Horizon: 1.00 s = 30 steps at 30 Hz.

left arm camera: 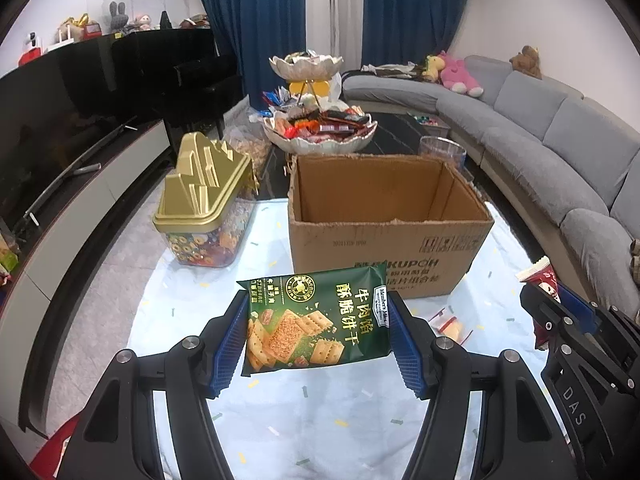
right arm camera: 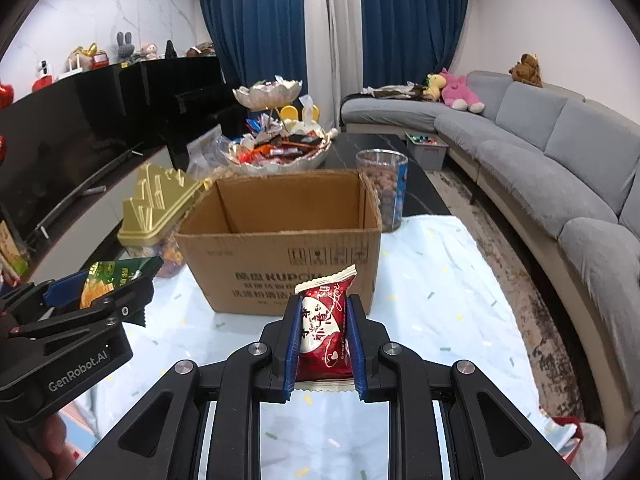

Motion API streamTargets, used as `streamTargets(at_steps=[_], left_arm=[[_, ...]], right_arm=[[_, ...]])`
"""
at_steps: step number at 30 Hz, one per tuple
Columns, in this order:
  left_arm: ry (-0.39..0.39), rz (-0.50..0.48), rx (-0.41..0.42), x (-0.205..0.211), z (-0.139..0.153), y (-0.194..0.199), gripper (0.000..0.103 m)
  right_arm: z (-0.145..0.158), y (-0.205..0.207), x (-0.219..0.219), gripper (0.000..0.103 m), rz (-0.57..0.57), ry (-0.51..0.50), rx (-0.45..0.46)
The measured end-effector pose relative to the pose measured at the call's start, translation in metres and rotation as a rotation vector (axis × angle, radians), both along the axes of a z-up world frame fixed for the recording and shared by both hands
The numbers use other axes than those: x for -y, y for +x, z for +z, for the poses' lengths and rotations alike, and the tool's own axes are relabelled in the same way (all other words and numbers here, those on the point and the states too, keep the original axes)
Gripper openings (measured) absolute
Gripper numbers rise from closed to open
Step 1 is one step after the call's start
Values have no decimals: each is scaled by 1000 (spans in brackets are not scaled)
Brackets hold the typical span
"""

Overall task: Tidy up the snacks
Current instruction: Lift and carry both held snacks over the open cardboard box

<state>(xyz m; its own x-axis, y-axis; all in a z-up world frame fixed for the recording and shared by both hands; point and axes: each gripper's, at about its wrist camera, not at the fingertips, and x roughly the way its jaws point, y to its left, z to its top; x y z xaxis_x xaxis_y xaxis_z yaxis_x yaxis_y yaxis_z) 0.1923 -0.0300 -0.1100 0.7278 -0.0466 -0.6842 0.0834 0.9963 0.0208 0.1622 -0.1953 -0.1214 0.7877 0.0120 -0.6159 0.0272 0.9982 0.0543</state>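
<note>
My left gripper [left arm camera: 316, 320] is shut on a green cracker packet [left arm camera: 316, 320] and holds it above the cloth, in front of the open cardboard box [left arm camera: 390, 240]. My right gripper [right arm camera: 323, 336] is shut on a red snack packet [right arm camera: 326, 332], held upright in front of the same box [right arm camera: 280, 256]. The box looks empty inside. In the left wrist view the right gripper [left arm camera: 548, 300] shows at the right edge with the red packet [left arm camera: 538, 276]. In the right wrist view the left gripper [right arm camera: 100, 292] shows at the left with the green packet [right arm camera: 108, 280].
A gold-lidded snack jar [left arm camera: 204, 208] stands left of the box. A small clear bag [left arm camera: 452, 326] lies on the light blue cloth [left arm camera: 320, 420]. Behind the box are a tiered snack bowl [left arm camera: 320, 128] and a clear tub of nuts [right arm camera: 382, 188]. A grey sofa [right arm camera: 560, 168] curves along the right.
</note>
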Motion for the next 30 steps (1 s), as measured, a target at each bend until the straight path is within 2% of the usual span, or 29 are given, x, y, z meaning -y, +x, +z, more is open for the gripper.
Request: streamTargets(at_steps=[12,30], left_arm=[[-21,11,35,-6,25,0,65],[-25,-5,76,5,57,36,65]], right_arm=[[32,6,-5,23,21,-15,47],[77,49,-4,23,35,-31,115]])
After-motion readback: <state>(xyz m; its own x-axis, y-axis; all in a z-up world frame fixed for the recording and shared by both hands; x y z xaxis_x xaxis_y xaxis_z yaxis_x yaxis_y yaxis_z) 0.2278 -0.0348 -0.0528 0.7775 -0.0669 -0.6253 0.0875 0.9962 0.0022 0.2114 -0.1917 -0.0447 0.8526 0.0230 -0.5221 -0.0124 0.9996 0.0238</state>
